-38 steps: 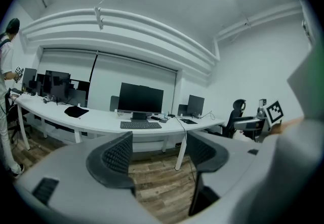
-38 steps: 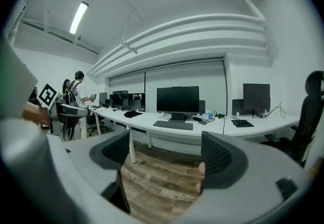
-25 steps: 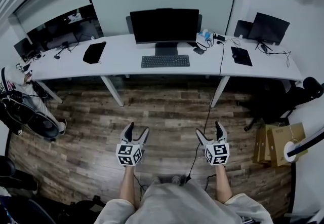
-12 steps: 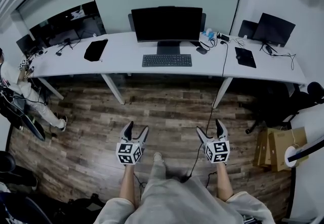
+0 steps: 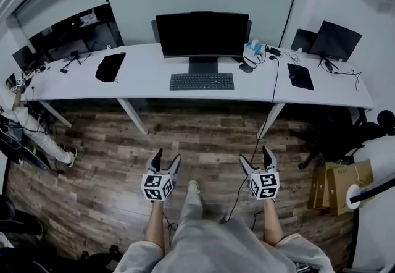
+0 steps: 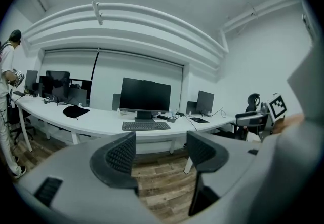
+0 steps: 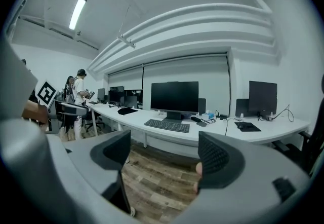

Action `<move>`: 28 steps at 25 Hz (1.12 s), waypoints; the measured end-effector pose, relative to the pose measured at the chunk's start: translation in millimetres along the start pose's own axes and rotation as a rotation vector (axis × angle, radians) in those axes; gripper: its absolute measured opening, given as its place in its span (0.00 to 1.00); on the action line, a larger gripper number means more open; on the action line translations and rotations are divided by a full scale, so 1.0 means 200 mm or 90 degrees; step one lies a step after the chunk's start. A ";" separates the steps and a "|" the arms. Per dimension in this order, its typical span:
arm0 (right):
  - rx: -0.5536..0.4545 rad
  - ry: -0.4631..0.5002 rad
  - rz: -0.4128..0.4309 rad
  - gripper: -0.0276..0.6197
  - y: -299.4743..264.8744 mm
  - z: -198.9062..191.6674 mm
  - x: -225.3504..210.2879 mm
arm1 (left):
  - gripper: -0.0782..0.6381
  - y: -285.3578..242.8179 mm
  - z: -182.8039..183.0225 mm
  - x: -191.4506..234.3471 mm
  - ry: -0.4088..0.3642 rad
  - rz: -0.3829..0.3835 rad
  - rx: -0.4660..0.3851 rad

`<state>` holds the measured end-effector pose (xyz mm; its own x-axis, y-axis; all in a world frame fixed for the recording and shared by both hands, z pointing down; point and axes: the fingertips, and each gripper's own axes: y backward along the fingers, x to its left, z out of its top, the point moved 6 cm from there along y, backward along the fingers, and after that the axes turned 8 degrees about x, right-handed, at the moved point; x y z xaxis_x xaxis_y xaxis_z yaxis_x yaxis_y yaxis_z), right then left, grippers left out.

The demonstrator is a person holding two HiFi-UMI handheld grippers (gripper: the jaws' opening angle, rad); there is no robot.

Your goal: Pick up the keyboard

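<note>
Both left gripper [image 5: 167, 156] and right gripper [image 5: 255, 155] fingers wide, empty, far from keyboard [image 5: 202, 81]; cardboard boxes [image 5: 336, 180] in head view only.

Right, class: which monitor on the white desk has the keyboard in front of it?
The large centre monitor: the keyboard lies before its stand; the right-end monitor has only a dark pad there.

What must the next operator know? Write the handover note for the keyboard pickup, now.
Left gripper: open, empty, over the wood floor.
Right gripper: open, empty, level with it.
Keyboard: flat on the white desk, in front of the monitor, well ahead of both grippers.
Done: nothing; keyboard untouched.
Left: walk to the desk, grip the keyboard, lift.
</note>
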<state>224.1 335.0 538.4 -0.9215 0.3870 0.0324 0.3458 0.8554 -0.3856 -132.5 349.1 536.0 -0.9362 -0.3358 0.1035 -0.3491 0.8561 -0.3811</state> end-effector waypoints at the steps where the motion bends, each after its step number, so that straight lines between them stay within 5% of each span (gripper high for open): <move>1: 0.001 -0.001 -0.004 0.68 -0.05 0.02 -0.01 | 0.54 -0.05 0.02 0.03 0.000 -0.002 0.000; 28: 0.031 -0.018 -0.076 0.67 -1.30 0.60 -0.14 | 0.54 -1.17 0.61 0.95 -0.004 -0.062 0.018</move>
<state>139.5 60.7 527.2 -0.9602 0.2737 0.0553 0.2253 0.8764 -0.4255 -224.4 36.0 532.2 -0.8974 -0.4195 0.1364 -0.4377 0.8079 -0.3947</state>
